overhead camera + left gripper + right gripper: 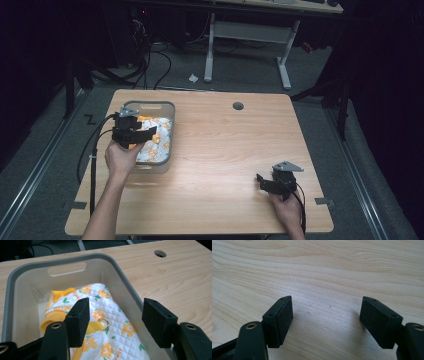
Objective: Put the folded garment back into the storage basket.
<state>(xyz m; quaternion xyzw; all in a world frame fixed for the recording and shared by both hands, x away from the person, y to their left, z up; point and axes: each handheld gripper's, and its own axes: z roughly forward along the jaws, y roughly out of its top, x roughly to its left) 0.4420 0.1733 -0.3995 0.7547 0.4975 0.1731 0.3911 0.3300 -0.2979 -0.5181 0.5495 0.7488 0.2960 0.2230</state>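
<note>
A grey plastic bin [169, 107] [25, 267] stands at the table's left side. Inside it lies a white quilted garment [157, 140] [110, 312] with orange flowers, yellow trim and a small metal ring [103, 322]. My left gripper [137, 131] [115, 320] hovers over the bin, open, its jaws above the garment with nothing between them. Low over bare wood near the table's front right corner, my right gripper [267, 182] [325, 320] is open and holds nothing.
The wooden table [225, 150] has a round cable hole [238, 106] [160, 253] near its far edge. Behind it stands a white-legged desk [250, 35], with cables on the grey floor. Black cables trail from each gripper off the table's edges.
</note>
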